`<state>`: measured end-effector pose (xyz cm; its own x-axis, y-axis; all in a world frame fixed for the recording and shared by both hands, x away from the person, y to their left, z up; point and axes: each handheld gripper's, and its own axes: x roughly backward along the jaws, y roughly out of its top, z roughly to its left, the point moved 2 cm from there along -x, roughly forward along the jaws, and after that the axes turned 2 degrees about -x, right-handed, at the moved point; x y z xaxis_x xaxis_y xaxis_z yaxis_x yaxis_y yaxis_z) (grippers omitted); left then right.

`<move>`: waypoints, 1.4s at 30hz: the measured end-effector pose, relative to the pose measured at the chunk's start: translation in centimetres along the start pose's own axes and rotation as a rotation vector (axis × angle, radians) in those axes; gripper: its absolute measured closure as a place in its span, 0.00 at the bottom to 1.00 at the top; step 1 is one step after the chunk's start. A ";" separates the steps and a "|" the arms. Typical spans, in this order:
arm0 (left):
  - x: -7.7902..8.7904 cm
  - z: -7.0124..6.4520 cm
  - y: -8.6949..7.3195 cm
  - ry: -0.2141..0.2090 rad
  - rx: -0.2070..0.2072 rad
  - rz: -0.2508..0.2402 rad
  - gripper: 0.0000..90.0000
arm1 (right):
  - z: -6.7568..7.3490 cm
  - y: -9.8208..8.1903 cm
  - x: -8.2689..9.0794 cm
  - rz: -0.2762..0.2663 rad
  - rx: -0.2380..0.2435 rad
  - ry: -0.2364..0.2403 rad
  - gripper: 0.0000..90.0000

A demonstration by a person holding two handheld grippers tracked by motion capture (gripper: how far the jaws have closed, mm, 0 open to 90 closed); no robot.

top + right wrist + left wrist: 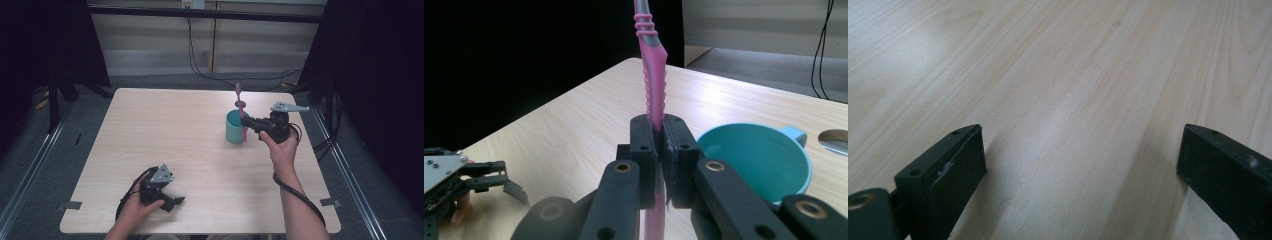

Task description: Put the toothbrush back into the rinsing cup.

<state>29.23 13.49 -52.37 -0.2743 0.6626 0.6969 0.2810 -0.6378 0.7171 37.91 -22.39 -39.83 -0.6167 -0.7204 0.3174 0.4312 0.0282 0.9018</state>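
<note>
Right gripper view has our right gripper clamped on the pink toothbrush, upright beside the teal cup; light, stiff, slippery, so we'd pinch mid-handle; left gripper open.

We held a black two-jaw left gripper topped by a grey three-cornered plate with small dark holes, and a matching black right gripper with the same kind of plate. Our forearms were bare, no sleeves showing, and a black cable trailed from each gripper along the arm. The right gripper's black jaw links bore brass-coloured pivot bushings and small screw holes.
</note>
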 end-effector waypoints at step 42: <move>0.0 0.0 0.0 0.006 -0.004 0.000 0.06 | -1.7 2.4 -2.5 -0.046 0.003 -0.079 0.94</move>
<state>29.26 13.50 -52.36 -0.2795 0.6605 0.6968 0.2777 -0.6391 0.7172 41.65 -21.72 -38.93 -0.6862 -0.6638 0.2974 0.3990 -0.0016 0.9169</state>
